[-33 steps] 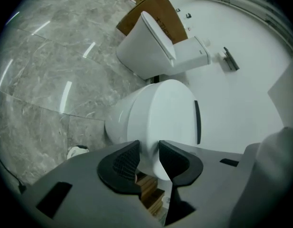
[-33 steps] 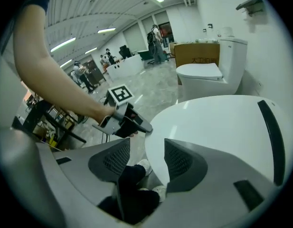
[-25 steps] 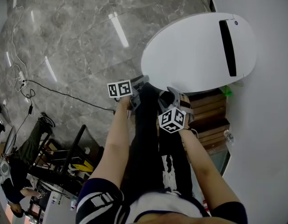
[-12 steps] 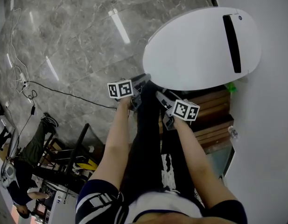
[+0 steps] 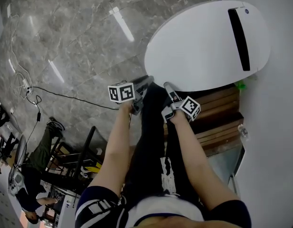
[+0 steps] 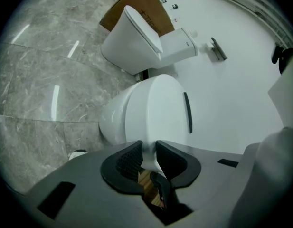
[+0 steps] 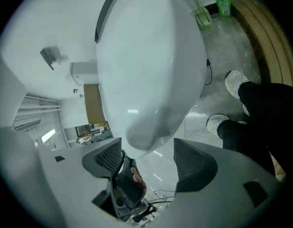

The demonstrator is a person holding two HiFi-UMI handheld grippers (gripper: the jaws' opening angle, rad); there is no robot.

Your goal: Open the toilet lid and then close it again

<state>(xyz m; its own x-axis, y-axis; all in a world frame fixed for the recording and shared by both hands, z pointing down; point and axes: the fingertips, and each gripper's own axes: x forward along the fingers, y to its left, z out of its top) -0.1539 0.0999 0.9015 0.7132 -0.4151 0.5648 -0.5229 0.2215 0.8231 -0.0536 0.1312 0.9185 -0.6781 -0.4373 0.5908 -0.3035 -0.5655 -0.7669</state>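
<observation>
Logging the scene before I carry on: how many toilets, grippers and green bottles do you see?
Toilets: 2, near toilet and far toilet
Grippers: 2, left gripper closed on the near toilet's lid at its rim; right gripper, jaws have just been opening, lid front between them, not gripped
Green bottles: 1
Total: 5

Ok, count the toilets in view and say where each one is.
2. The nearest toilet fills the middle of the left gripper view; a second toilet stands beyond it, near the top. Others may be hidden.
</observation>
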